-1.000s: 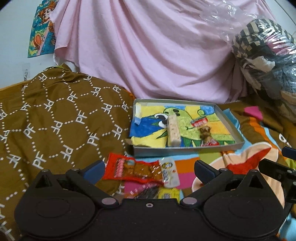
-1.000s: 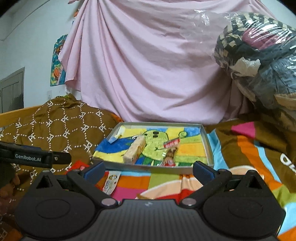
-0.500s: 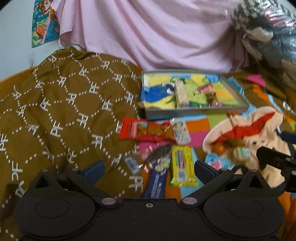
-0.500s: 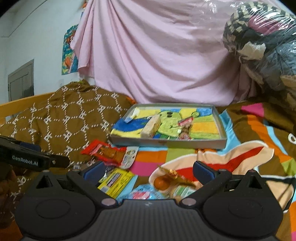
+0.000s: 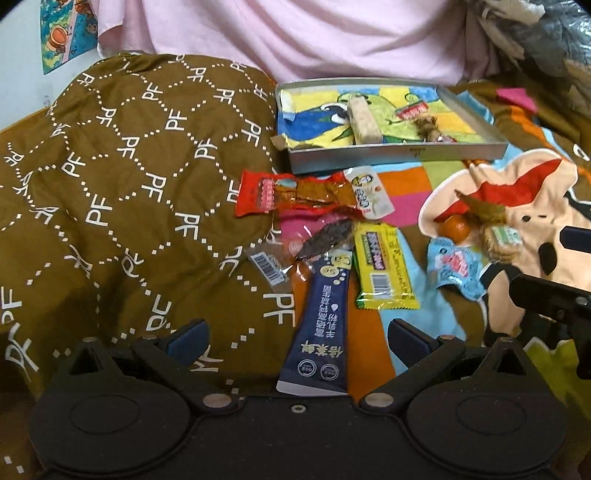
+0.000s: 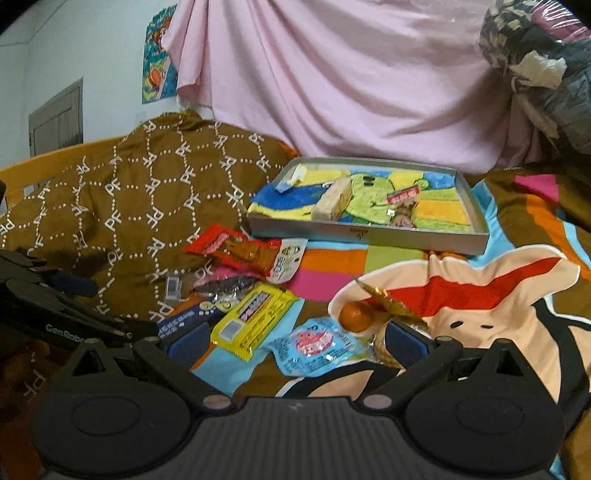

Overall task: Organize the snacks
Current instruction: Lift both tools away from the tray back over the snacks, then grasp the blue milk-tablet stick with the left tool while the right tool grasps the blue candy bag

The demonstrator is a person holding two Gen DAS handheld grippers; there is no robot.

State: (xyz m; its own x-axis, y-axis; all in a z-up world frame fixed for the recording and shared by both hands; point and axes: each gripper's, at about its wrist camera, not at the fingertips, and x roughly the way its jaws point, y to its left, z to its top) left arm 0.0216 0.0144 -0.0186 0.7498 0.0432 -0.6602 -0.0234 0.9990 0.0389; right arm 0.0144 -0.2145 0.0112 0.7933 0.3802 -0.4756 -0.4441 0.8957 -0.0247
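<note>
My left camera sits low over the bed, looking forward and down past my left gripper [image 5: 297, 338] at the snack wrappers close below, the tray [image 5: 391, 157] farther back. My right camera looks more level past my right gripper [image 6: 295, 341], from further right. Both share the tray [image 6: 365, 236], the yellow packet [image 5: 382, 267] [image 6: 253, 319] and the pink sheet [image 5: 295, 33] [image 6: 351, 85].
</note>
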